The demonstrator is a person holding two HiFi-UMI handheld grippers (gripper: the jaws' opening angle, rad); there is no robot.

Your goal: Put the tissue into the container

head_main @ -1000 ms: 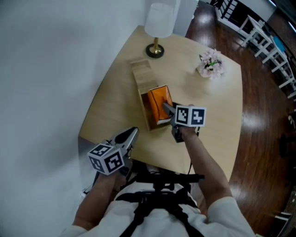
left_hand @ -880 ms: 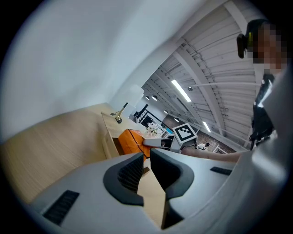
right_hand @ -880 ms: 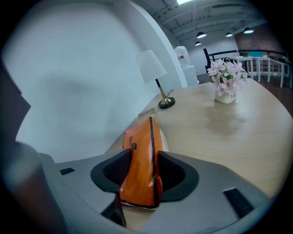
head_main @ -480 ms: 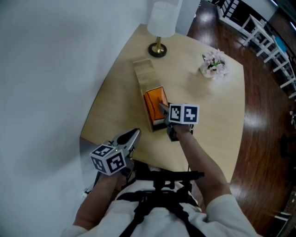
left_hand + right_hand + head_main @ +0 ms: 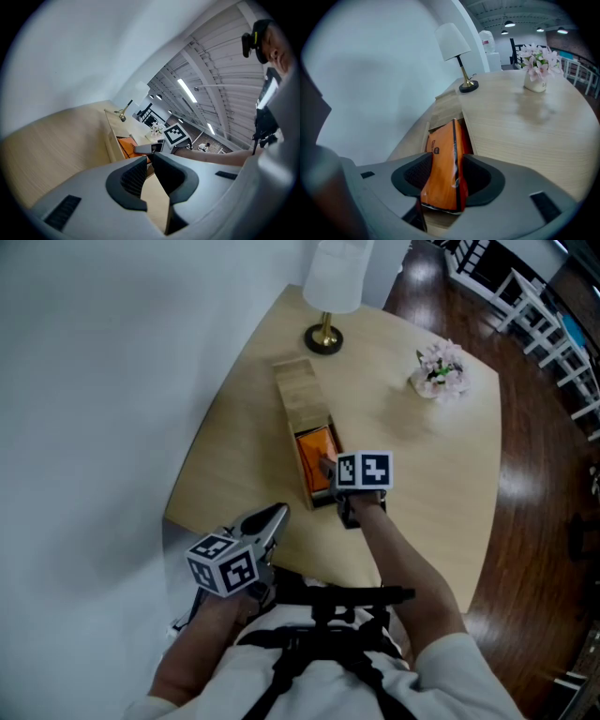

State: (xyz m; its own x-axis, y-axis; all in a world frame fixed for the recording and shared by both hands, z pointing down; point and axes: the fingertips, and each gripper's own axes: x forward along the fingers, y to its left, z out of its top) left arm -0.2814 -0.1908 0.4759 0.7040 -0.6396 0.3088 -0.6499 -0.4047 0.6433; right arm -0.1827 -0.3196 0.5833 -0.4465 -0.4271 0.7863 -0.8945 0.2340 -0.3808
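In the head view the top edge cuts off the lamp shade. The right gripper hides the near end of the orange tissue pack and of the wooden container. The pack's print is too small to read.

A pale table carried 3 things: a long wooden container (open at its near end), a white-shaded lamp and potted flowers.

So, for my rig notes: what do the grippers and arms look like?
The left gripper and right gripper have grey moulded bodies and black ribbed pads. Each carries a white cube with black square markers. The person wears white sleeves and black chest straps.
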